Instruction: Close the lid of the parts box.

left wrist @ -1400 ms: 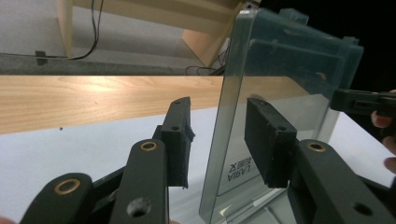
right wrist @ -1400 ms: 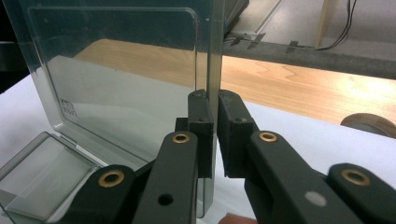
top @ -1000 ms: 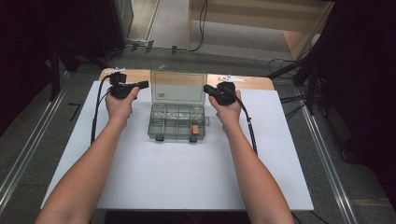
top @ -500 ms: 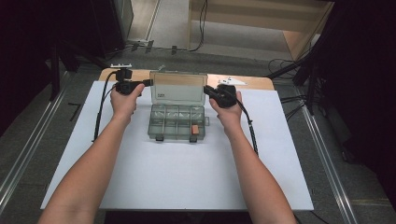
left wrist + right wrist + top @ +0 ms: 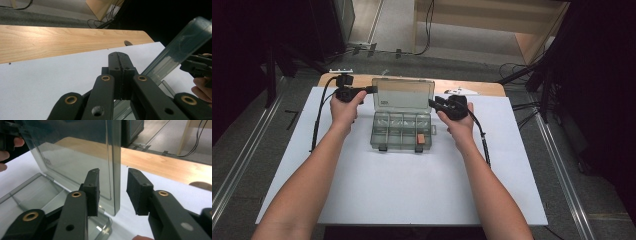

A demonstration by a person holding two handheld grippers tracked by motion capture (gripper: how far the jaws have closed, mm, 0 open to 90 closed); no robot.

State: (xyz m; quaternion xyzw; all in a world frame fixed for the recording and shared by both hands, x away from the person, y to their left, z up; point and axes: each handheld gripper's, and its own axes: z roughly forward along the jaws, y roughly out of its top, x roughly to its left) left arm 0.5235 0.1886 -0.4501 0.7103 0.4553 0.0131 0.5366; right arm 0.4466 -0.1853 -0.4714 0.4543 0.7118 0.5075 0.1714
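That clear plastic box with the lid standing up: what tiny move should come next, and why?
Probably draw the right gripper back off the clear plastic lid. Its jaws have just been opening and stand apart on either side of the lid's edge without pressing it, and the lid stands upright over the compartment box.

The clear plastic compartment box [image 5: 402,131] I am working on lies flat on the white sheet, at twelve o'clock from me, between my two hands. Its tray is split by thin walls into a row of small cells; one cell toward four o'clock of the tray holds a small orange piece [image 5: 420,138]. Two dark latches sit on its near edge at six o'clock. The hinged transparent lid [image 5: 404,94] stands raised, nearly upright, along the far edge at twelve o'clock.
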